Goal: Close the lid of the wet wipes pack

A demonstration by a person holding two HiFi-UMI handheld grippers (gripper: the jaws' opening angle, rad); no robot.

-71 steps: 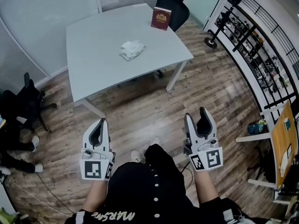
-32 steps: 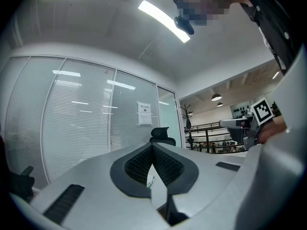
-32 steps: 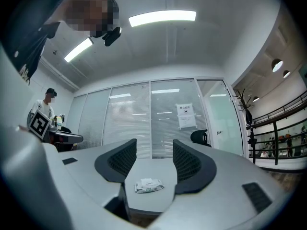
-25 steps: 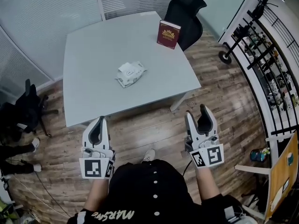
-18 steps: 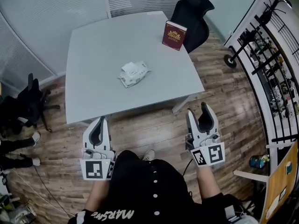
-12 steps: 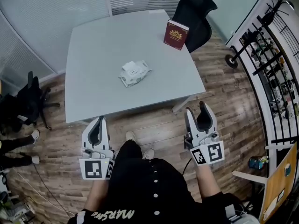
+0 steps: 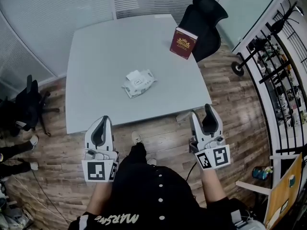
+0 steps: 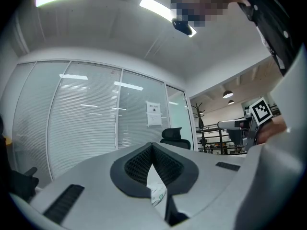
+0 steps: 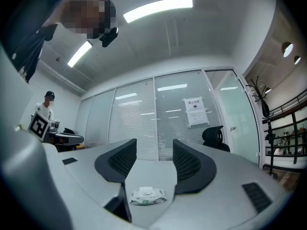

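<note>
We had left gripper (image 7: pixel 101 121) pinched closed, empty; right gripper (image 7: pixel 204 115) spread wide, empty; wet wipes pack (image 7: pixel 138 82) lay mid table (image 7: pixel 96 51), well apart.

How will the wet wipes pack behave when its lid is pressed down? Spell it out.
The wet wipes pack looks like soft, crinkled film, so it will probably dent rather than resist. It lies flat and low on the table, so tipping or rolling seems unlikely. Nothing braces it on that smooth top, so a sideways push may slide it.
</note>
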